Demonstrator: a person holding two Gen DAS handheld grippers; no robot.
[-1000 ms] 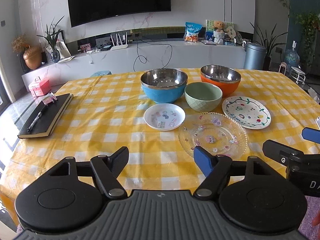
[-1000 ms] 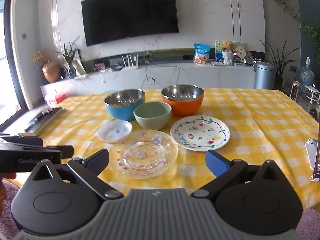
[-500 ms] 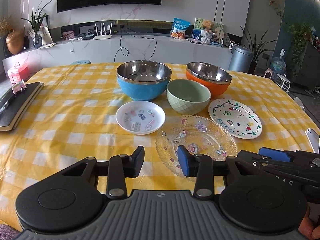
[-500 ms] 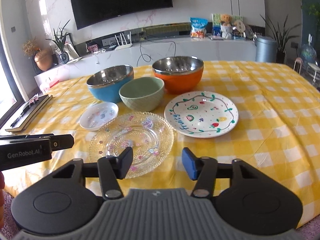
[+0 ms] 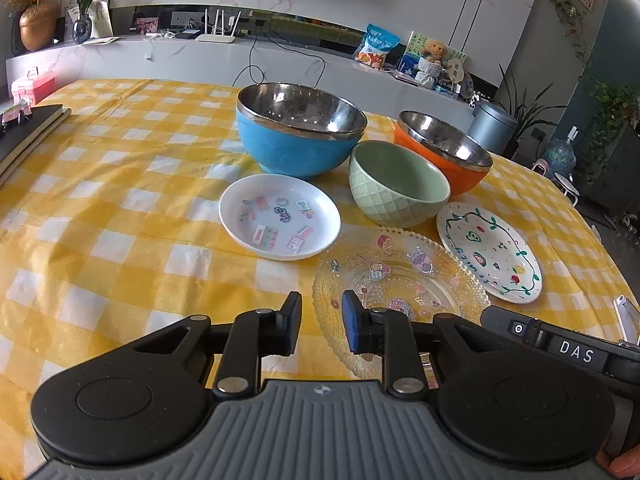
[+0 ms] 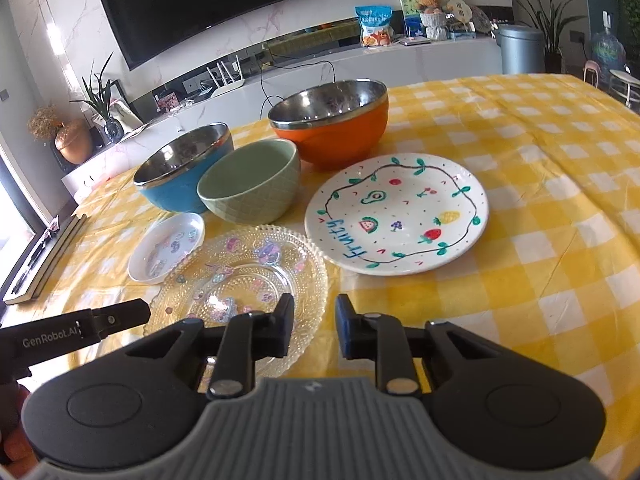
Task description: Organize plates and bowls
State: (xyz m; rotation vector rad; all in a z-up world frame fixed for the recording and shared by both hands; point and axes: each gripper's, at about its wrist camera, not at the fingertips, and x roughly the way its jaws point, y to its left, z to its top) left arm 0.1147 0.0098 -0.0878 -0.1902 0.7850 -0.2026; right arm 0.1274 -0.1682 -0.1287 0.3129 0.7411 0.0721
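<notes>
On the yellow checked table stand a blue steel-lined bowl [image 5: 298, 136], a green bowl [image 5: 396, 184] and an orange steel-lined bowl [image 5: 444, 152]. In front lie a small white sticker plate [image 5: 280, 216], a clear glass plate [image 5: 400, 280] and a white "fruity" plate [image 5: 490, 252]. My left gripper [image 5: 320, 326] hovers at the glass plate's near left rim, jaws narrowly apart and empty. My right gripper [image 6: 312, 326] hovers at the glass plate's [image 6: 240, 276] near right rim, below the fruity plate [image 6: 398, 214], jaws narrowly apart and empty.
A black notebook [image 5: 24, 136] lies at the table's left edge. A phone [image 5: 626, 320] lies at the right edge. A long white TV counter [image 6: 360, 64] with plants and packets runs behind the table. A grey bin [image 6: 520, 48] stands on the floor.
Both grippers have moved forward and down toward the plates. Both pairs of jaws have closed from wide open to a narrow gap.
</notes>
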